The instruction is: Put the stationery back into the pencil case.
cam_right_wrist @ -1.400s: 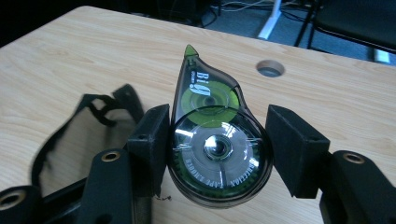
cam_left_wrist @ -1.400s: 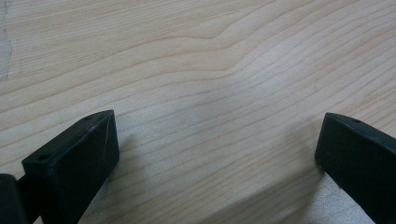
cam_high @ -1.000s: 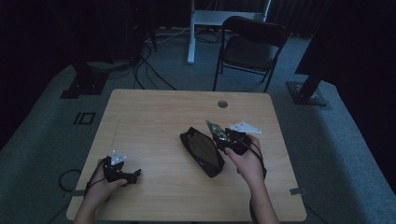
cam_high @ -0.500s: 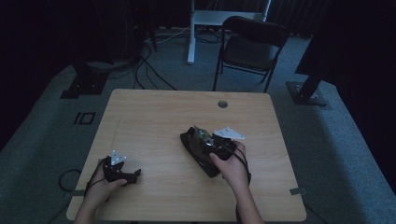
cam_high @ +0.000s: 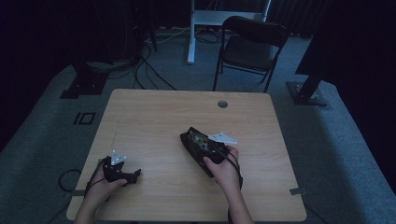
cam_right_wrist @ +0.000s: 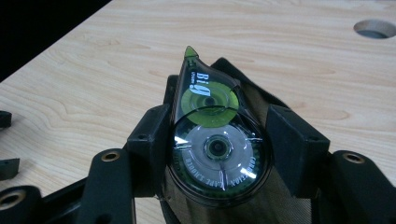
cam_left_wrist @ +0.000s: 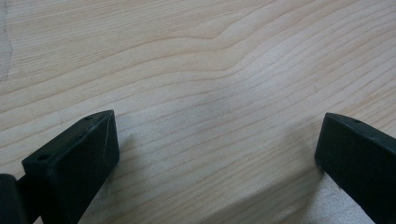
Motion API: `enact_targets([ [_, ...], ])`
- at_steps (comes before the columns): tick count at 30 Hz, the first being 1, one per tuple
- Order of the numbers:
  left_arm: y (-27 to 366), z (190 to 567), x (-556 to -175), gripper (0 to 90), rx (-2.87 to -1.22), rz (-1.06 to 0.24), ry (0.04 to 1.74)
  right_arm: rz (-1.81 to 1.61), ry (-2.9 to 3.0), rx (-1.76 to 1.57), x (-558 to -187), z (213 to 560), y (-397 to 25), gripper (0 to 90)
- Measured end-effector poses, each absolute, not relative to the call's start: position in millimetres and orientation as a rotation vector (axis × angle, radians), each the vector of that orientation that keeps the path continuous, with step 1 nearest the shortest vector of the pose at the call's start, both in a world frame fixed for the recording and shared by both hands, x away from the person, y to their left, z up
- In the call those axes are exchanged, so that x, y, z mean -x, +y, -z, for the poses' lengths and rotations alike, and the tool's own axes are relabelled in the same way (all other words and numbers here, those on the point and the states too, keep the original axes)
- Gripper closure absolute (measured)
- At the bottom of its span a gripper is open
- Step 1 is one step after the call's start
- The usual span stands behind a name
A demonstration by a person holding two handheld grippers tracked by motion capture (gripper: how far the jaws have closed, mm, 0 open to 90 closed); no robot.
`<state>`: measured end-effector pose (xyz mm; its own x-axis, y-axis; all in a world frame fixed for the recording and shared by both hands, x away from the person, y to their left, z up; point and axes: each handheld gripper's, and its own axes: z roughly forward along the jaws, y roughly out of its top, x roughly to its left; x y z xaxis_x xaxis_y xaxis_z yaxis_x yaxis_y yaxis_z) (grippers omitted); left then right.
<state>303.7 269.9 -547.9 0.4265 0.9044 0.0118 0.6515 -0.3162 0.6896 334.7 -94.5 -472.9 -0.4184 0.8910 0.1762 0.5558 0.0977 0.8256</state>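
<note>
Correction tape dispenser (cam_right_wrist: 215, 140) sits clamped between the two black jaws of the right gripper (cam_right_wrist: 217, 144), one jaw pressing each curved side, so this gripper is closed on it. Its long axis runs away from the gripper camera toward the top of the frame, with the green pointed tip farthest out and the round clear spool end nearest the gripper body. In the right gripper view it hangs directly over the open mouth of a black pencil pouch (cam_right_wrist: 252, 100), whose dark fabric shows behind and below the dispenser in the lower centre of the frame; whether the dispenser touches the fabric cannot be told.

In the high view the pouch (cam_high: 192, 148) lies right of centre on the wooden table (cam_high: 159, 116), slanted from upper left to lower right, and the right gripper (cam_high: 205, 141) is on top of it. The left gripper (cam_high: 133, 176) rests at the lower left of the table, well apart from the pouch, its jaws spread wide over bare wood and holding nothing. The right hand is plainly the nearer one.

The dispenser is a teardrop of smoky clear plastic, with a green inner reel, a larger grey reel ringed by printed lettering, and white lettering near the tip.
</note>
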Motion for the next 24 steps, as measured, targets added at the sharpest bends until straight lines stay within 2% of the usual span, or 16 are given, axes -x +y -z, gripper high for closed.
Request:
enact_targets([
  [11, 269.8, 547.9, -303.7, 0.1, -2.073, -0.537, 1.308, -1.221, 2.029, -1.483, -341.1, 489.9, -93.5, 41.4],
  [24, 270.0, 547.8, -303.7, 0.1, -2.074, -0.537, 1.308, -1.081, 2.095, -1.480, -351.2, 489.5, -90.4, 41.4],
])
